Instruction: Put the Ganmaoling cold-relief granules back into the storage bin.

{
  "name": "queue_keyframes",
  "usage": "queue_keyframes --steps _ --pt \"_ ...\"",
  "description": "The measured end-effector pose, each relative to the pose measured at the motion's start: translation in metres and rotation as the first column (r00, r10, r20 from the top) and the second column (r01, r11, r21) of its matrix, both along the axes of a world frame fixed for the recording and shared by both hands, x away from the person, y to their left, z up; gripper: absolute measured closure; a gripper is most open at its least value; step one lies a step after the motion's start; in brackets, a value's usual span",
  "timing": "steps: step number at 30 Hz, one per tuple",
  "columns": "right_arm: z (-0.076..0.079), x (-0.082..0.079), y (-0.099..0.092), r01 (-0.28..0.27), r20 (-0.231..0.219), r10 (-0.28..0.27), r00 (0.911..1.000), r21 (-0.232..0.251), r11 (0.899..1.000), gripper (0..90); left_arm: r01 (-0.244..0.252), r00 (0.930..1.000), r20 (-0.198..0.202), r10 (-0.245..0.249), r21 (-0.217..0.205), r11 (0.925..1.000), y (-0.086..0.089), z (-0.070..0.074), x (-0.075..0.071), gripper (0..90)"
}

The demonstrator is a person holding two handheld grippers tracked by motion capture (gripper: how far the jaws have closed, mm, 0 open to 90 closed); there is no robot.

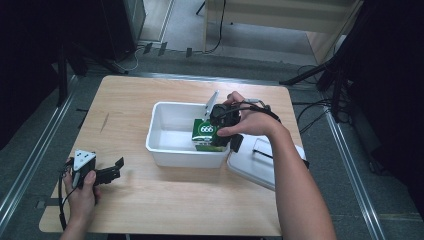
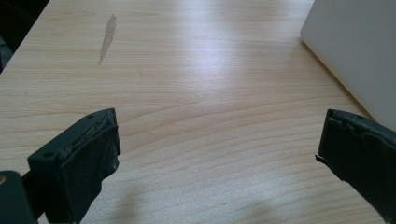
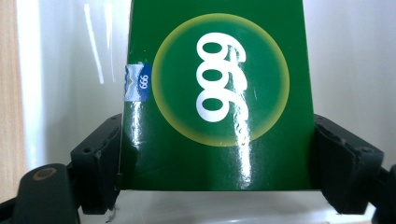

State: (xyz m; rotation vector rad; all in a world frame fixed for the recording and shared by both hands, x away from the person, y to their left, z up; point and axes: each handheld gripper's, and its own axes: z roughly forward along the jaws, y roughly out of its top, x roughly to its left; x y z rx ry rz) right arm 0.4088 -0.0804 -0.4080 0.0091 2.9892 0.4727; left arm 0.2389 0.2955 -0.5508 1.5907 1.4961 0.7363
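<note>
A green carton [image 1: 204,134] marked 666 stands in the right end of the white plastic tub [image 1: 167,145]. My right gripper [image 1: 221,131] is shut on the green carton [image 3: 215,98], its black pads [image 3: 100,163] pressed against both sides, with the tub's white wall behind. At the table's near left, my left gripper [image 1: 116,167] rests in a hand, and its jaws stand wide apart over bare wood. In the left gripper view the left gripper [image 2: 217,154] holds nothing, and the tub's white side [image 2: 359,46] is at the upper right.
The tub's white lid [image 1: 260,162] lies on the table just right of the tub, partly over the table's right edge. A pale scuff mark [image 1: 105,122] marks the wood left of the tub. Dark stands and cables surround the table.
</note>
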Motion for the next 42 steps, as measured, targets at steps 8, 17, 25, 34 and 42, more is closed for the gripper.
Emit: queue_keyframes --steps 8,17,25,34,42 --pt "-0.008 0.002 0.001 0.004 -0.017 -0.005 0.9999 -0.043 0.999 15.4 0.0 1.0 0.0 0.0 0.0 1.0 0.0 0.0 0.0 0.0" --pt "-0.016 0.005 0.004 0.011 -0.031 -0.013 0.9994 -0.066 0.998 15.2 0.0 1.0 0.0 0.0 0.0 1.0 0.0 0.0 0.0 0.0" --pt "-0.022 0.007 0.006 0.019 -0.051 -0.024 0.9984 -0.097 0.995 14.7 0.0 1.0 0.0 0.0 0.0 1.0 0.0 0.0 0.0 0.0" --pt "-0.022 0.008 0.003 0.054 -0.044 -0.059 0.9973 -0.118 0.992 18.2 0.001 1.0 0.001 -0.001 -0.001 1.0 0.0 0.0 0.0 0.0" --pt "-0.008 0.005 -0.003 0.067 -0.045 -0.071 0.9965 -0.071 0.995 16.5 0.002 1.0 -0.001 -0.002 0.002 1.0 0.0 0.0 0.0 0.0"
